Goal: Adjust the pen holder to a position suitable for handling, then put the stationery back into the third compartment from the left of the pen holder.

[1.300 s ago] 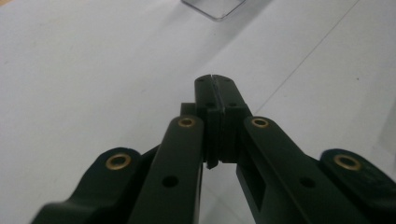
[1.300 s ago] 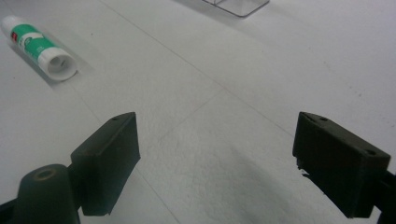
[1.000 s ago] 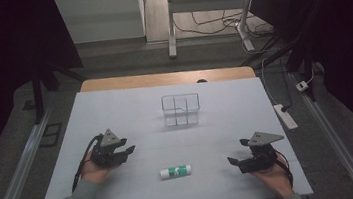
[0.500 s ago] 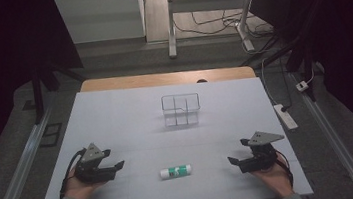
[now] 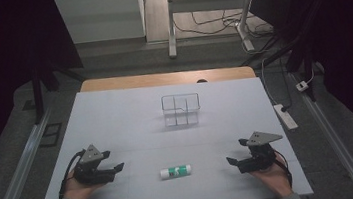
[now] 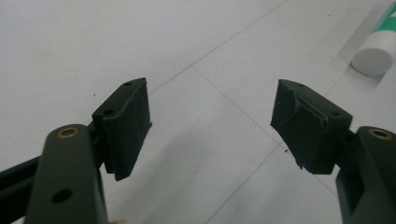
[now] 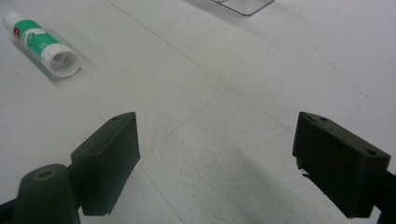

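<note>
High view: a green and white glue stick [image 5: 175, 171] lies on its side at 6 o'clock on the white counter [image 5: 131, 114]. Left tool [image 5: 113, 169] at 9 o'clock of it, jaws just opened wide, empty; right tool [image 5: 232, 158] at 3 o'clock, open, empty.

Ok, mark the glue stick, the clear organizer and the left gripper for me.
glue stick [image 5: 175, 171], high view, middle of its green label.
clear organizer [image 5: 181, 110], high view, its front wall.
left gripper [image 6: 211, 122], left gripper view, midway between its open fingertips.
</note>
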Available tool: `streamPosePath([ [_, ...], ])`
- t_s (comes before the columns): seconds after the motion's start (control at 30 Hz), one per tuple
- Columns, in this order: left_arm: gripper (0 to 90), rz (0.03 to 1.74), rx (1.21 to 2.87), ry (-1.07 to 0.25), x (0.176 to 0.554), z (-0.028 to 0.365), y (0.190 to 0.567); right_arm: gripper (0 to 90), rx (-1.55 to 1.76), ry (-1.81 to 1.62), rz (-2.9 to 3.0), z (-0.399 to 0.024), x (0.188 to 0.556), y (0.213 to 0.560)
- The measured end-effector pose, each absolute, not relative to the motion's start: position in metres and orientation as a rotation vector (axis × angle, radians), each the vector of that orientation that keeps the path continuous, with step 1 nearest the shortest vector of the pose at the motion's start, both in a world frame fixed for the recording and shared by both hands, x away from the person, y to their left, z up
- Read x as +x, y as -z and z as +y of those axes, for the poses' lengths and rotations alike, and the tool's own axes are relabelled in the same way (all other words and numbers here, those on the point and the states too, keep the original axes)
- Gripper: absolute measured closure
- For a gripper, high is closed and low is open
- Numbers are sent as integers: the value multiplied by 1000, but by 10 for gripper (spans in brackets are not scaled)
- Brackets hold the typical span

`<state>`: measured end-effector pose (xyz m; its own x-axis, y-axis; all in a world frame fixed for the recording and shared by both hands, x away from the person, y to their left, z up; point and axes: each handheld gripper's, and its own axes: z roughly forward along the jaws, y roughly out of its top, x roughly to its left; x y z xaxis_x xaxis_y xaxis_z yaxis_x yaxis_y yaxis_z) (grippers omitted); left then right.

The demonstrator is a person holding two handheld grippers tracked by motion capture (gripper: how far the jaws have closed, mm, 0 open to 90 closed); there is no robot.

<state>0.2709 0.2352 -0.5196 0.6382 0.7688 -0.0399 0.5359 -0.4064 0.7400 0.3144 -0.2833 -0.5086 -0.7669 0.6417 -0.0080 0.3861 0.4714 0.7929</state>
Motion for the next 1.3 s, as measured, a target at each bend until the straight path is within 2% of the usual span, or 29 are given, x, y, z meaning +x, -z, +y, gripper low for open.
streamPosePath([
  [0.3, 268, 1006, 2124, -394, 271, 232, 521, 143, 858, -1197, 2429, -278, 313, 504],
  [0.43, 268, 1000, 2135, -409, 270, 231, 521, 183, 854, -1211, 2448, -274, 314, 501],
  [1.3, 263, 1008, 2135, -402, 274, 232, 522, 201, 691, -1255, 2535, -241, 317, 487],
])
